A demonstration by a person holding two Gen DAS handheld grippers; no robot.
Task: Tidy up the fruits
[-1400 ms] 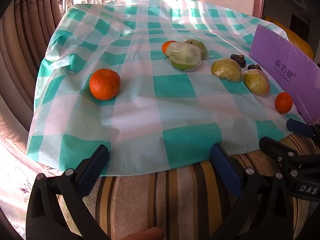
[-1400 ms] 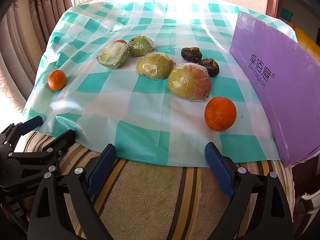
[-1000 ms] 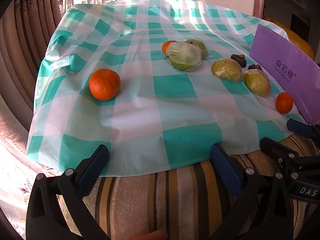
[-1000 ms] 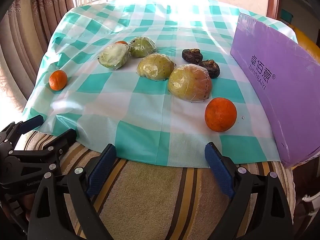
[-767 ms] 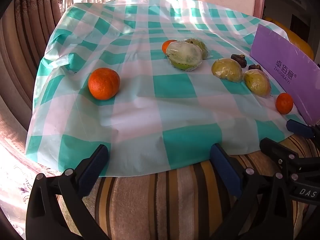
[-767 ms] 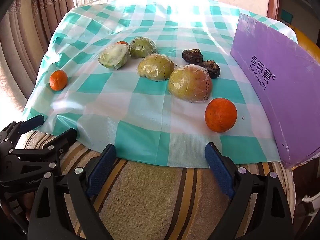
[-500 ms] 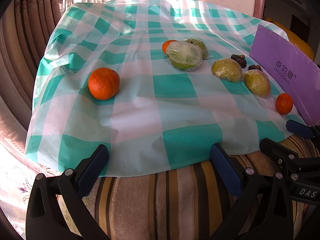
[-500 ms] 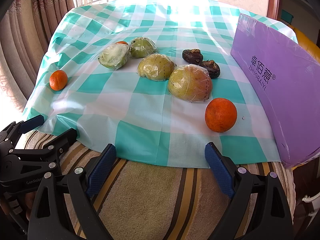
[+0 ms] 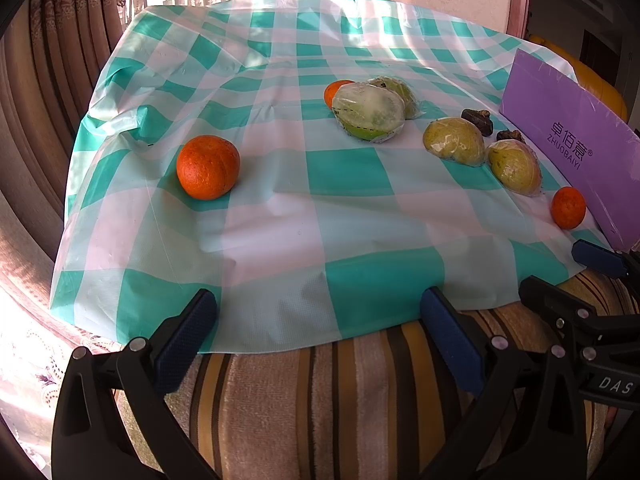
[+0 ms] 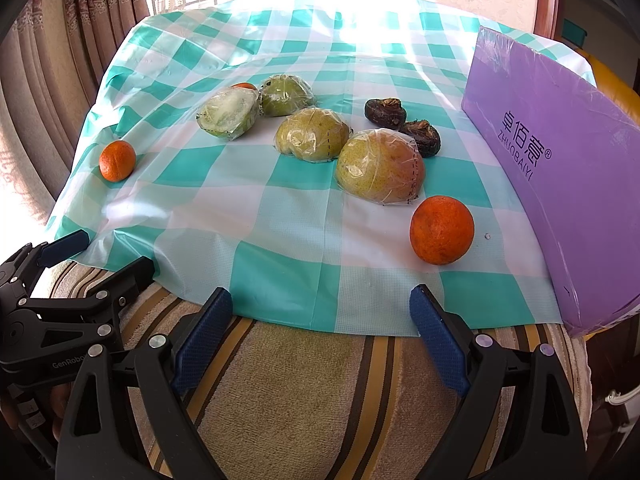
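Oranges [image 9: 208, 167] [image 10: 441, 229] sit far apart on the checked cloth [image 9: 348, 172], and with the left gripper [image 9: 320, 336] and right gripper [image 10: 320, 320] both wide and empty, a bump could roll one off the edge.

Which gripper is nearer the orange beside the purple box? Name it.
Right. The right gripper sits just before the orange; the left gripper is farther off to its left.
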